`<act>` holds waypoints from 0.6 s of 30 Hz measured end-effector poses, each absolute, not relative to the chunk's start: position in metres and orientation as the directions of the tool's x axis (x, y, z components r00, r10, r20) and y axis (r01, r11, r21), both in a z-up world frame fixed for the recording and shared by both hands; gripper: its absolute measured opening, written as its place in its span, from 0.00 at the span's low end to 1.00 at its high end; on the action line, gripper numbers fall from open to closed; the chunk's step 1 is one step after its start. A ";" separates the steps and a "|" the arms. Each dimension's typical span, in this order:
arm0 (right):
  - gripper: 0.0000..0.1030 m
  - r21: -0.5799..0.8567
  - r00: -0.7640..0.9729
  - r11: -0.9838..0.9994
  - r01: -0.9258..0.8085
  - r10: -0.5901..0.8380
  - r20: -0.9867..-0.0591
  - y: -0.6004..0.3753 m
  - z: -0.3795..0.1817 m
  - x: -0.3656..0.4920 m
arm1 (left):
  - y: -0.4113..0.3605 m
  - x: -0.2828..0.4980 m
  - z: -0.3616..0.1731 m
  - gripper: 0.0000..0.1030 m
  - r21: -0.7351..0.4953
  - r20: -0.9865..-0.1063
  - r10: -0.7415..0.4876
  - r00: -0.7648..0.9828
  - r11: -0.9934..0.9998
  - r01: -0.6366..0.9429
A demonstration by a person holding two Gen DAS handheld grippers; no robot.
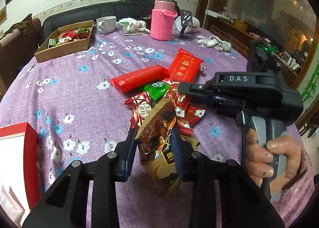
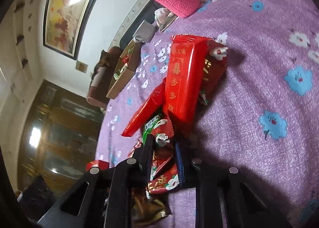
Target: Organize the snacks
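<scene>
Purple flowered cloth covers the table (image 1: 75,92). At ten o'clock a cardboard box (image 1: 65,43) holds wrapped sweets; a pink knitted flask (image 1: 162,22) stands at twelve. In the middle lies the snack pile, two long red packs (image 1: 139,80) on top. The left gripper (image 1: 153,144) is clamped on a brown packet (image 1: 157,128) at six o'clock. The right gripper (image 2: 162,156), turned sideways at three o'clock, pinches a small red wrapper (image 2: 164,180).
</scene>
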State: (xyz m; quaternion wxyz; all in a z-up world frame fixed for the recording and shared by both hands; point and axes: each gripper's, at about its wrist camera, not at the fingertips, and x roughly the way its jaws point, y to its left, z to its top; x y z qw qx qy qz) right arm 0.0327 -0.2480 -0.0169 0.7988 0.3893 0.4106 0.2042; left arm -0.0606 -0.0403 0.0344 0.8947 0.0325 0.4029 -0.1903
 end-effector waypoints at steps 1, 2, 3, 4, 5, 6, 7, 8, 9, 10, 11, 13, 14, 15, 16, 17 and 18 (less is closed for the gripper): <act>0.18 0.790 0.598 0.613 -0.011 0.638 -0.486 -0.251 -0.014 0.031 | -0.039 -0.062 0.035 0.29 -0.104 -0.731 -0.322 0.601 0.924 0.368; 0.18 0.792 0.609 0.610 -0.018 0.635 -0.475 -0.253 -0.012 0.030 | -0.037 -0.064 0.035 0.29 -0.117 -0.729 -0.332 0.599 0.922 0.369; 0.18 0.796 0.619 0.604 -0.027 0.636 -0.461 -0.254 -0.010 0.028 | -0.035 -0.065 0.034 0.29 -0.129 -0.727 -0.341 0.597 0.921 0.368; 0.18 0.804 0.631 0.594 -0.042 0.640 -0.440 -0.256 -0.007 0.027 | -0.033 -0.066 0.034 0.29 -0.137 -0.726 -0.346 0.594 0.920 0.367; 0.18 0.811 0.640 0.582 -0.057 0.645 -0.418 -0.257 -0.005 0.026 | -0.031 -0.068 0.034 0.29 -0.149 -0.726 -0.354 0.590 0.918 0.367; 0.18 0.819 0.647 0.570 -0.070 0.651 -0.398 -0.259 -0.003 0.024 | -0.029 -0.070 0.034 0.28 -0.157 -0.725 -0.359 0.588 0.917 0.366; 0.18 0.825 0.658 0.559 -0.085 0.653 -0.375 -0.261 0.000 0.023 | -0.027 -0.072 0.035 0.28 -0.163 -0.724 -0.362 0.587 0.917 0.364; 0.18 0.827 0.667 0.555 -0.092 0.650 -0.363 -0.263 0.001 0.021 | -0.023 -0.075 0.036 0.28 -0.172 -0.723 -0.365 0.586 0.917 0.360; 0.18 0.826 0.676 0.556 -0.092 0.644 -0.358 -0.265 0.002 0.020 | -0.020 -0.078 0.037 0.28 -0.178 -0.720 -0.369 0.588 0.917 0.358; 0.18 0.827 0.677 0.556 -0.087 0.642 -0.360 -0.265 0.002 0.021 | -0.017 -0.081 0.038 0.28 -0.184 -0.715 -0.372 0.592 0.917 0.354; 0.18 0.830 0.676 0.552 -0.080 0.642 -0.362 -0.265 0.001 0.022 | -0.013 -0.085 0.041 0.28 -0.187 -0.709 -0.371 0.599 0.919 0.348; 0.18 0.833 0.674 0.549 -0.064 0.639 -0.370 -0.267 -0.002 0.023 | -0.007 -0.090 0.046 0.28 -0.179 -0.703 -0.361 0.612 0.924 0.338; 0.18 0.835 0.675 0.547 -0.056 0.637 -0.372 -0.269 -0.003 0.022 | -0.003 -0.094 0.049 0.28 -0.173 -0.700 -0.351 0.622 0.928 0.329; 0.18 0.837 0.679 0.545 -0.053 0.634 -0.370 -0.271 -0.003 0.022 | 0.002 -0.098 0.053 0.28 -0.172 -0.691 -0.348 0.634 0.931 0.322; 0.18 0.839 0.683 0.541 -0.052 0.632 -0.366 -0.273 -0.002 0.021 | 0.005 -0.101 0.056 0.29 -0.175 -0.684 -0.348 0.641 0.931 0.320; 0.18 0.840 0.685 0.540 -0.052 0.631 -0.364 -0.272 -0.002 0.022 | 0.010 -0.105 0.060 0.29 -0.177 -0.675 -0.347 0.651 0.933 0.314; 0.18 0.839 0.688 0.542 -0.051 0.628 -0.364 -0.272 -0.002 0.021 | 0.015 -0.108 0.064 0.29 -0.176 -0.667 -0.342 0.662 0.936 0.306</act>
